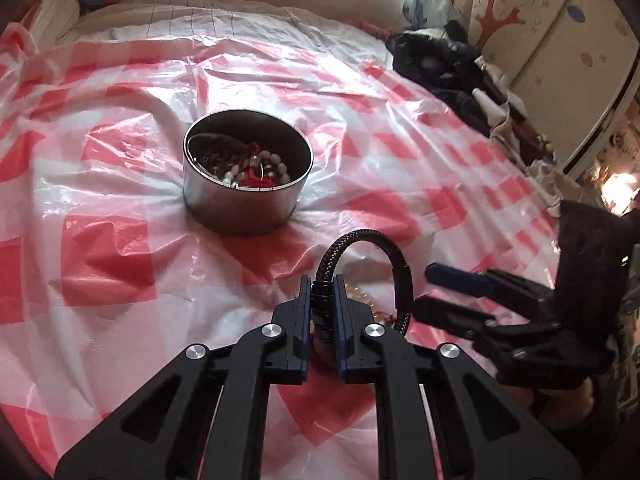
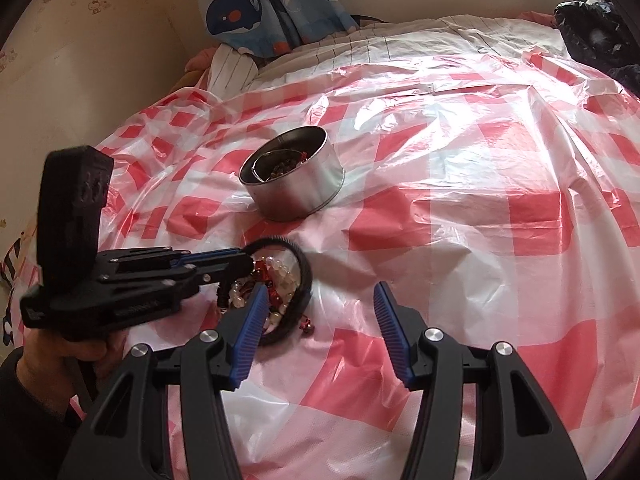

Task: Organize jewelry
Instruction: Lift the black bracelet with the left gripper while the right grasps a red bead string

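A round metal tin (image 1: 244,196) sits on the red-and-white plastic sheet (image 1: 120,184) and holds beaded jewelry, pearls and a red piece. My left gripper (image 1: 322,288) is shut on a black braided bracelet (image 1: 360,240), whose loop arches up past the fingertips. In the right wrist view the left gripper (image 2: 244,260) holds that bracelet (image 2: 298,264) over a small pile of pearl and red bead jewelry (image 2: 276,276), short of the tin (image 2: 294,184). My right gripper (image 2: 320,300) is open and empty, just right of the pile; it also shows in the left wrist view (image 1: 448,292).
The sheet covers a bed. A dark heap of clothes (image 1: 448,68) lies at its right edge. A whale-print fabric (image 2: 256,4) and a striped pillow (image 2: 232,68) lie at the far end. A wall (image 2: 100,60) runs along the left.
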`<state>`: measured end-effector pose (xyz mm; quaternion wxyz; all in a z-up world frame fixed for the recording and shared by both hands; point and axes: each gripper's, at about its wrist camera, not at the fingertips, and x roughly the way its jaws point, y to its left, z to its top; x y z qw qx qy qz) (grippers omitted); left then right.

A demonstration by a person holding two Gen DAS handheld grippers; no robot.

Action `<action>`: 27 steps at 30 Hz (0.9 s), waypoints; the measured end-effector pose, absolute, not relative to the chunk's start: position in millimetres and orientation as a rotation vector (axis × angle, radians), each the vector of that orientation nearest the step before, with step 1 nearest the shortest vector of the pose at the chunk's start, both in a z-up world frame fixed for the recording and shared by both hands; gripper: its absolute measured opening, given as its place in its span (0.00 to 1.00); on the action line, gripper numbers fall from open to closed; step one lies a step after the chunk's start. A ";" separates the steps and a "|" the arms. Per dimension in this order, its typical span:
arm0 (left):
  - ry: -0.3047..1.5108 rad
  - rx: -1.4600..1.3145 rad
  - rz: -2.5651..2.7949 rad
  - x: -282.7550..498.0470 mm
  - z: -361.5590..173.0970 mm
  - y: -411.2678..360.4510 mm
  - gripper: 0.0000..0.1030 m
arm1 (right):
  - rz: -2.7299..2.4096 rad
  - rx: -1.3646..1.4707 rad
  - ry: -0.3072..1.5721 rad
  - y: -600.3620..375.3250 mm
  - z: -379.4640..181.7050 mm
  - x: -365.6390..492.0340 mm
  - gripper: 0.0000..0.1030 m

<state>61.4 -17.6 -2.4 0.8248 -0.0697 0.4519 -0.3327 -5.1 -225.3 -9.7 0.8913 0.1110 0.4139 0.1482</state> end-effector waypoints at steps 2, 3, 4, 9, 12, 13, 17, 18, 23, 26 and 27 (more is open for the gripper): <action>0.940 -0.207 -0.711 62.7 5.7 -6.4 0.09 | 0.318 0.225 0.860 -223.4 -9.4 -5.1 0.52; 0.930 -0.227 -0.702 63.8 8.8 -0.4 0.09 | 0.324 0.220 0.858 -222.2 -8.9 -5.2 0.52; 0.927 -0.237 -0.684 65.1 11.1 4.4 0.09 | 0.330 0.212 0.860 -220.0 -8.9 -5.3 0.52; 0.892 -0.247 -0.554 71.8 17.2 23.8 0.09 | 0.379 0.178 0.850 -208.2 -7.1 -6.8 0.52; 0.869 -0.266 -0.526 74.8 22.3 31.3 0.09 | 0.375 0.125 0.819 -197.3 -3.4 -3.5 0.52; 0.865 -0.275 -0.522 75.6 23.4 34.1 0.09 | 0.403 0.120 0.803 -192.0 -0.2 -0.9 0.50; 0.851 -0.290 -0.501 76.0 27.0 43.7 0.09 | 0.479 0.056 0.845 -163.0 -7.1 16.8 0.31; 0.847 -0.293 -0.498 75.9 28.0 45.4 0.10 | 0.479 0.047 0.869 -158.4 -12.1 20.6 0.24; 0.837 -0.288 -0.503 73.6 30.6 46.3 0.10 | 0.448 0.033 0.910 -153.4 -25.0 29.1 0.13; 0.843 -0.286 -0.502 73.5 28.1 45.2 0.10 | 0.424 0.048 0.892 -157.5 -23.9 28.6 0.08; 0.845 -0.286 -0.501 73.6 27.4 45.2 0.10 | 0.422 0.059 0.878 -160.0 -21.5 27.1 0.08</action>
